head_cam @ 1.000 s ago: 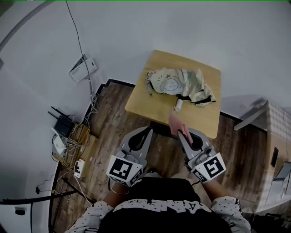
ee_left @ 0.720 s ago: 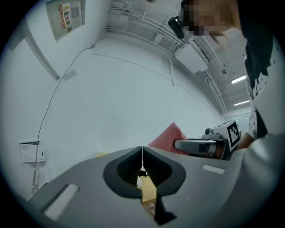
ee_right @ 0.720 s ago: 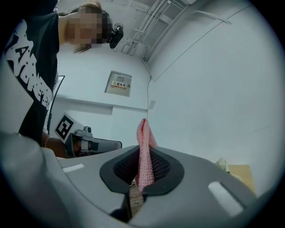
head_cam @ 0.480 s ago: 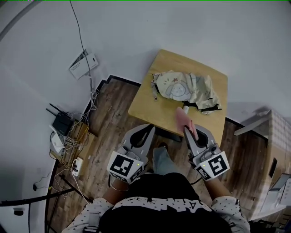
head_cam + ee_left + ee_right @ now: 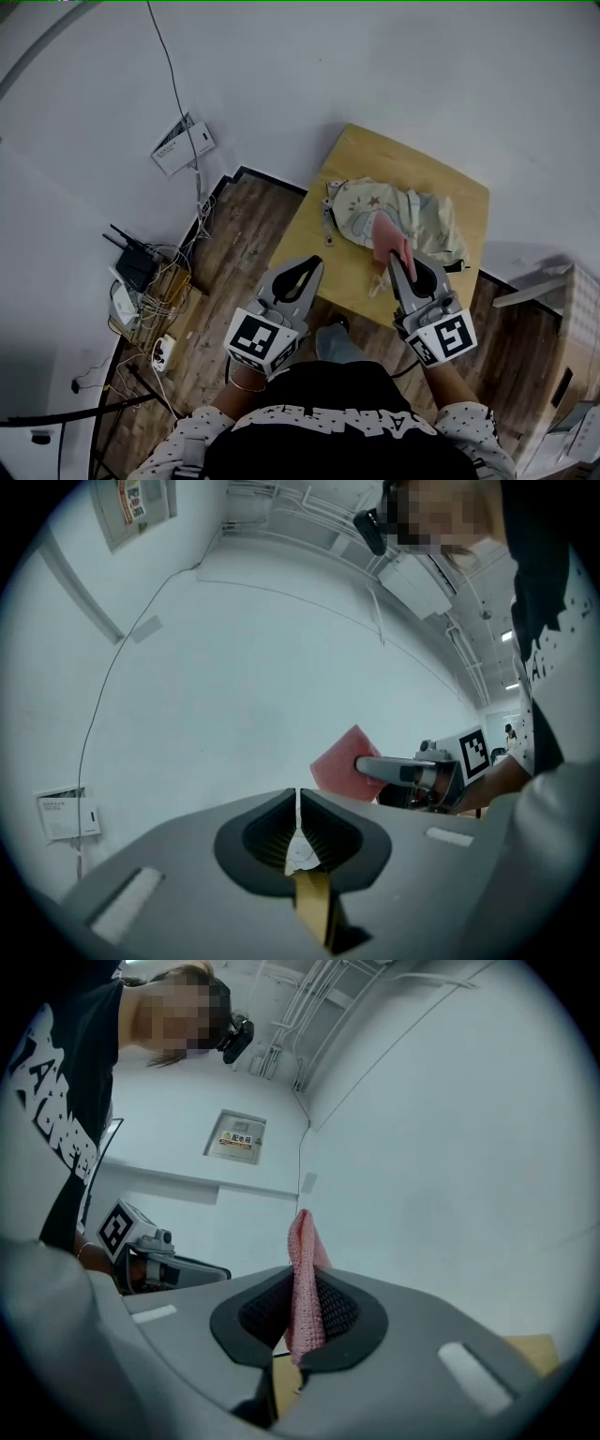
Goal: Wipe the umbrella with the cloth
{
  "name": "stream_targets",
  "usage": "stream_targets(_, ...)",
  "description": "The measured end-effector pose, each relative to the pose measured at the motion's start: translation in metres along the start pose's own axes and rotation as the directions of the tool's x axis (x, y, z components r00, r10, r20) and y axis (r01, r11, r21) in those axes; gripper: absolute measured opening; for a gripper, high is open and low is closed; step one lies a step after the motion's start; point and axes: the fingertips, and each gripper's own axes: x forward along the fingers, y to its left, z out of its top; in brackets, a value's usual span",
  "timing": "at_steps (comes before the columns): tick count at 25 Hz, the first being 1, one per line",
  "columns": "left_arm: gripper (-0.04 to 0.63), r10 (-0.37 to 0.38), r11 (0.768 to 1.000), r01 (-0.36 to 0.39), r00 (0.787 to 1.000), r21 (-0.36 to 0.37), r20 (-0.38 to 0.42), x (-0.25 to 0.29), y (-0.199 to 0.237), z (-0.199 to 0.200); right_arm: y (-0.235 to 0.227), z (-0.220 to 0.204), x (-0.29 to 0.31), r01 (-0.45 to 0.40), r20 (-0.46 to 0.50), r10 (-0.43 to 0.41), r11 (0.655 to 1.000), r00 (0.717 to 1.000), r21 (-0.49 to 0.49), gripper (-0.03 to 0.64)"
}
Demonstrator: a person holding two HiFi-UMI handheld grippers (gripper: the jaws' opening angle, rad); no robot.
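A folded pale umbrella with a printed pattern lies on a small wooden table. Its white handle points toward me. My right gripper is shut on a pink cloth, which stands up from the jaws over the umbrella's near side. The same pink cloth is pinched upright between the jaws in the right gripper view. My left gripper is shut with nothing in it, at the table's near left edge. From the left gripper view the pink cloth shows off to the right.
A white wall stands behind the table. On the wooden floor at the left lie a router, a power strip and tangled cables. A white box hangs on the wall. White furniture stands at the right.
Both grippers have moved forward toward the table. The pink cloth now stands over the umbrella's near side instead of short of the table edge. Both stay shut.
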Motion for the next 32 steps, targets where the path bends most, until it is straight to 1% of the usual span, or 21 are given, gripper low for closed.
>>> stream_targets(4, -0.006, -0.011, 1.0, 0.011, 1.0, 0.011, -0.008, 0.03, 0.009, -0.001, -0.03, -0.004, 0.015, 0.019, -0.002, -0.019, 1.0, 1.0, -0.007, 0.031)
stream_targets(8, -0.006, -0.021, 1.0, 0.021, 0.999, 0.001, -0.03, 0.059, 0.017, -0.01, -0.058, -0.013, 0.025, 0.036, -0.013, -0.036, 0.999, 0.999, 0.005, 0.031)
stream_targets(11, -0.006, -0.021, 1.0, 0.022, 0.998, 0.009, -0.062, 0.079, 0.022, -0.021, -0.074, -0.018, 0.032, 0.035, -0.016, -0.035, 0.999, 0.999, 0.013, 0.031)
stream_targets(15, -0.006, -0.013, 1.0, 0.015, 0.996, 0.019, -0.086, 0.099, 0.028, -0.029, -0.09, -0.024, 0.042, 0.027, -0.012, -0.027, 0.999, 1.0, 0.027, 0.031)
stream_targets(18, -0.006, -0.012, 0.999, 0.015, 0.995, 0.031, -0.1, 0.109, 0.028, -0.033, -0.097, -0.028, 0.047, 0.021, -0.014, -0.02, 0.999, 1.0, 0.043, 0.031)
stream_targets(21, -0.006, -0.007, 1.0, 0.01, 0.993, 0.026, -0.122, 0.113, 0.031, -0.04, -0.097, -0.032, 0.049, 0.001, -0.019, 0.0, 0.999, 1.0, 0.046, 0.031)
stream_targets(26, -0.006, 0.055, 0.998, -0.052, 0.987, 0.018, -0.151, 0.115, 0.051, -0.047, -0.096, -0.039, 0.049, -0.015, -0.022, 0.017, 0.998, 1.0, 0.065, 0.031)
stream_targets(30, -0.006, 0.059, 0.998, -0.056, 0.983, 0.026, -0.175, 0.12, 0.058, -0.055, -0.1, -0.047, 0.051, -0.003, -0.045, 0.006, 0.998, 0.999, 0.071, 0.031)
stream_targets(32, -0.005, 0.056, 0.998, -0.054, 0.981, 0.018, -0.184, 0.123, 0.063, -0.059, -0.103, -0.051, 0.056, 0.007, -0.052, -0.003, 0.997, 0.999, 0.077, 0.031)
